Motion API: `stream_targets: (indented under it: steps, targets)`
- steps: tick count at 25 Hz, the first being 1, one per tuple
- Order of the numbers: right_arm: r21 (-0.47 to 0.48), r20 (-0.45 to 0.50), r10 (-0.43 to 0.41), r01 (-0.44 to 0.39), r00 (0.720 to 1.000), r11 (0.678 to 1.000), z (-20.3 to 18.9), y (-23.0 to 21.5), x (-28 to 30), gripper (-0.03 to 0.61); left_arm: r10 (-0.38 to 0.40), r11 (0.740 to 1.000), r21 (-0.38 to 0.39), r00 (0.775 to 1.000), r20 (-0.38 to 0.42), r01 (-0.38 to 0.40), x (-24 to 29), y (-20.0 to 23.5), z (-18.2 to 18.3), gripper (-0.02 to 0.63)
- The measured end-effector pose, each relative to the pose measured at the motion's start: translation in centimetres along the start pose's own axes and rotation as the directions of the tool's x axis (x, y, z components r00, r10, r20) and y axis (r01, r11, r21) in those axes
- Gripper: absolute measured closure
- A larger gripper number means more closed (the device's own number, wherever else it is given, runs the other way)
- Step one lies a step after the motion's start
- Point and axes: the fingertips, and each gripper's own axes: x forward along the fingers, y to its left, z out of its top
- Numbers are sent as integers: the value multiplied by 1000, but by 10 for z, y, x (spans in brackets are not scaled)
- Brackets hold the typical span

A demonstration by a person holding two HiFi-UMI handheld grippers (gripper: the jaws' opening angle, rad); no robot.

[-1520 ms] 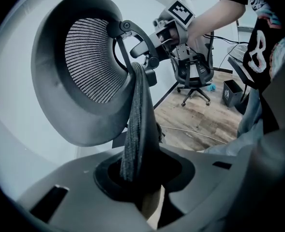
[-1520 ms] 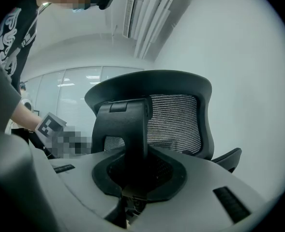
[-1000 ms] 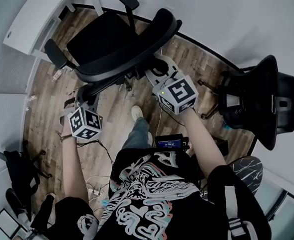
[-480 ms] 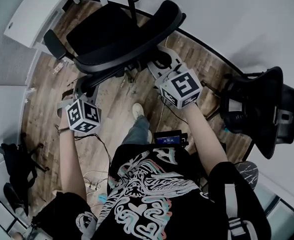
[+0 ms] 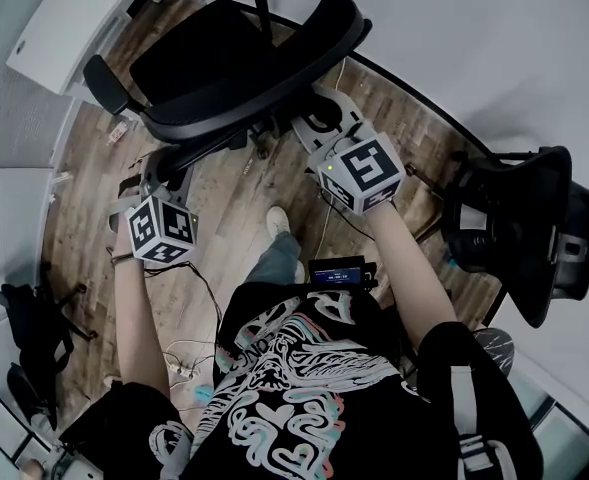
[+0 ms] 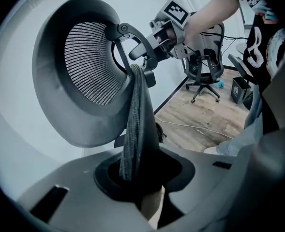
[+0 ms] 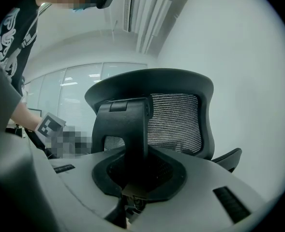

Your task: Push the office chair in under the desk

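Clamps the office chair backrest's edge in the left gripper, grips its rear spine in the right gripper, close by the desk.

1. The scene is lit evenly by cool, diffuse indoor light; bright spots are seen on the glass wall.
2. Only soft, faint shadows are cast on the wood floor beneath the office chair.
3. Straight lines are bent strongly by wide-angle distortion, and both gripper views are ringed by black corners.
4. The nearest surfaces there are rendered soft, while the mesh is kept sharp.
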Motion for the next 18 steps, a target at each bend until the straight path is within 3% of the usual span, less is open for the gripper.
stream_targets:
  steps: [11, 18]
  targets:
    - [-4, 13, -1, 1, 1000, 1000, 3, -6, 18, 511, 10, 1000, 5, 1000, 18, -10, 6, 14, -4, 495]
    - [-16, -32, 10, -10, 999, 1000, 1, -9, 33, 512, 3, 1000, -11, 1000, 20, -3, 12, 22, -8, 495]
